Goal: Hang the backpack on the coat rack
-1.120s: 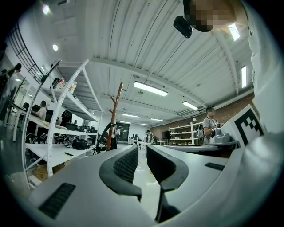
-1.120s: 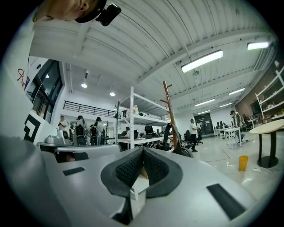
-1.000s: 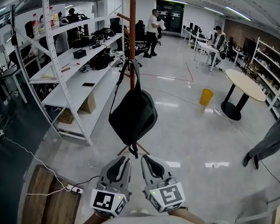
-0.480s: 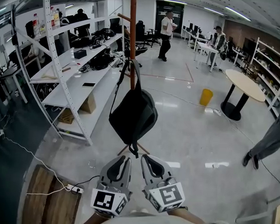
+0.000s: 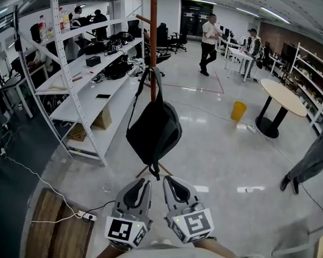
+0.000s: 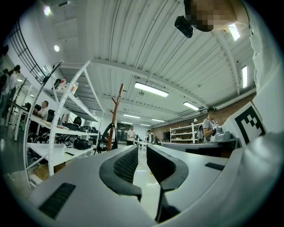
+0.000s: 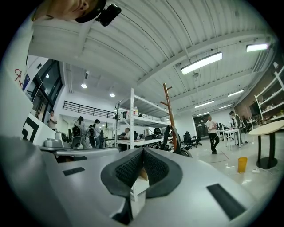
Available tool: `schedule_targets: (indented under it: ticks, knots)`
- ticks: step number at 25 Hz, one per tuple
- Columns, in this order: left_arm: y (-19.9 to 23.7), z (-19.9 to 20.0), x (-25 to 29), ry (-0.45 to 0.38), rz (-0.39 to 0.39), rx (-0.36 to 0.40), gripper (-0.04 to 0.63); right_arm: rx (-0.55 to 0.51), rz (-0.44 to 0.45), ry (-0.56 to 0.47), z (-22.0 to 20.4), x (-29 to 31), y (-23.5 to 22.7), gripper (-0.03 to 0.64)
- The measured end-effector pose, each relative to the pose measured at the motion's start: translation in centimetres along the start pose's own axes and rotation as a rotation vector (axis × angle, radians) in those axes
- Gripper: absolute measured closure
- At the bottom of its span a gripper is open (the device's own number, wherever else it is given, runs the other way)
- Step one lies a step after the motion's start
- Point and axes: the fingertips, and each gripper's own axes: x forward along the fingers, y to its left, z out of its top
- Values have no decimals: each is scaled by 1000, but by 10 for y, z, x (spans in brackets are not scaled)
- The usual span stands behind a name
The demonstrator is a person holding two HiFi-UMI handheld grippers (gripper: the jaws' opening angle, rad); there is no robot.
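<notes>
Black backpack: hangs by its straps from the rack, against the pole and off the floor; the hanging looks done.
Left gripper: fingers slightly apart, nothing between them; held low near the body, well apart from the backpack.
Right gripper: fingers together, empty; beside the left, probably kept back because the backpack hangs unaided.

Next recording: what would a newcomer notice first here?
A black backpack hangs by its strap from the brown coat rack, mid-frame in the head view. Below it, the left gripper, open, and the right gripper, shut, sit side by side, both empty. A yellow bin stands farther right.
</notes>
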Motion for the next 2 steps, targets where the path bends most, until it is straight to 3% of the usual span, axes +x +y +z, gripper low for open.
schedule_targets:
  ticks: [2]
  knots:
    - [0, 0, -2, -1, 1, -2, 522, -4, 1, -1, 0, 0, 1, 598]
